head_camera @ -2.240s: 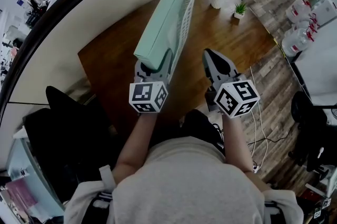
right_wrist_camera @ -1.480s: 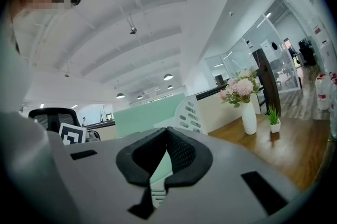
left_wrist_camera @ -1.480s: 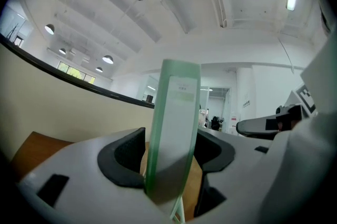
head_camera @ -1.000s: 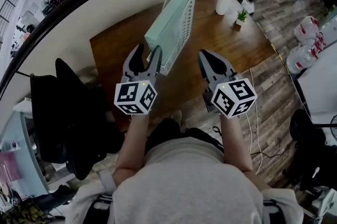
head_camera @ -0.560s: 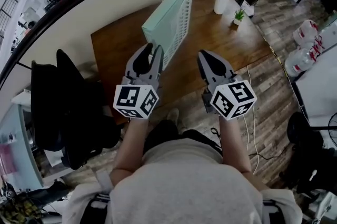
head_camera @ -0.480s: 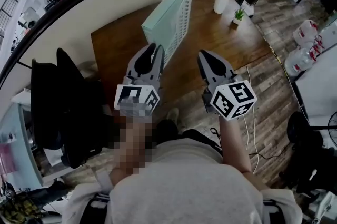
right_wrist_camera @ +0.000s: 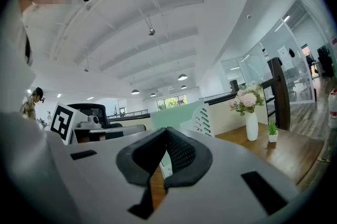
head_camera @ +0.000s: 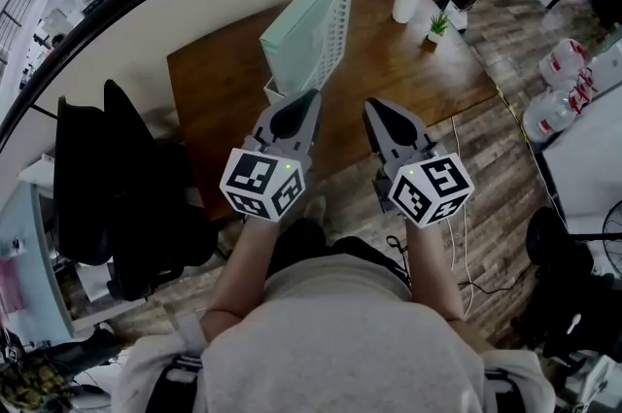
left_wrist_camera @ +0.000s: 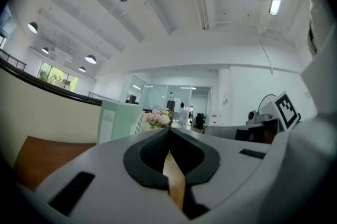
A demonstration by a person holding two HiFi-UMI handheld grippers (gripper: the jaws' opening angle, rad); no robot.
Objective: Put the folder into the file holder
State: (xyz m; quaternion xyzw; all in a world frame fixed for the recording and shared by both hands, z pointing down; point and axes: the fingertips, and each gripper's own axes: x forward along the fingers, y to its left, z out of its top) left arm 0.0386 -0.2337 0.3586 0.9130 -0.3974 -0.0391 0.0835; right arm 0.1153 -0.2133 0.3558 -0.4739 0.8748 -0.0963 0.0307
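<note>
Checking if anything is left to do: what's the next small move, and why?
Probably just lower both tools and stop: the folder stands inside the file holder, while the left tool and right tool are shut, empty and clear of it.

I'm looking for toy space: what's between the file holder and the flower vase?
Nothing, just bare table; the head view shows it.
</note>
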